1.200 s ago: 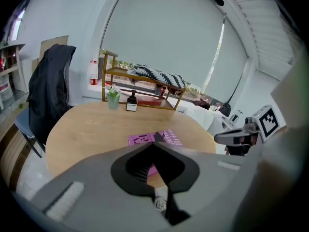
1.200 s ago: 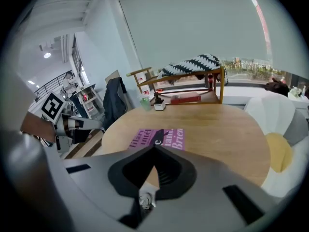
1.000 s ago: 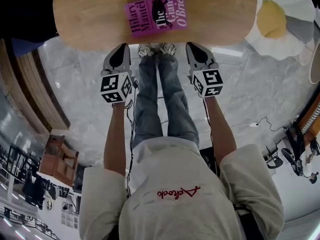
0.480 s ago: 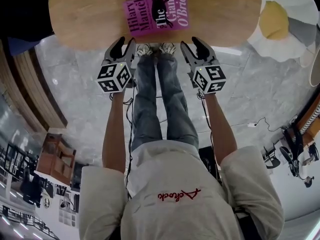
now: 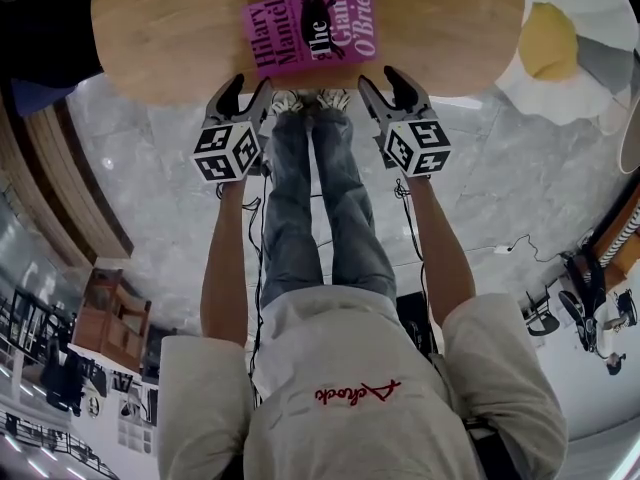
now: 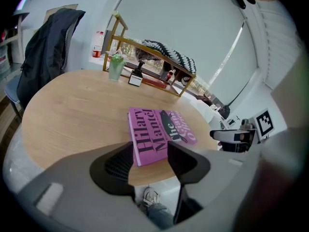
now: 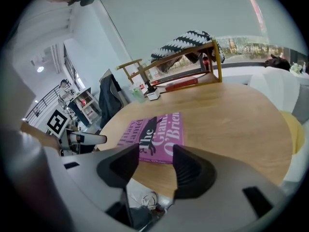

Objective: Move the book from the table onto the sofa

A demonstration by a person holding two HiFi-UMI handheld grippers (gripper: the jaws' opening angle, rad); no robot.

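A magenta paperback book (image 5: 313,30) lies flat near the near edge of the oval wooden table (image 5: 170,38). My left gripper (image 5: 247,90) hovers at that edge, below the book's left end, its jaws opening with nothing between them. My right gripper (image 5: 385,83) mirrors it below the book's right end, jaws also opening and empty. In the left gripper view the book (image 6: 159,134) shows just beyond the left gripper (image 6: 149,151). In the right gripper view the book (image 7: 157,137) lies past the right gripper (image 7: 155,153). Neither gripper touches it.
A white upholstered seat (image 5: 580,88) with a yellow cushion (image 5: 545,38) stands right of the table. At the table's far side are a wooden rack (image 6: 149,57) with a striped cloth, a green cup (image 6: 116,67) and a chair with a dark jacket (image 6: 48,57). The person's shoes (image 5: 310,99) stand at the table's edge.
Both grippers went from shut to wide open and shifted up the picture to the table's near edge. The book has not moved.
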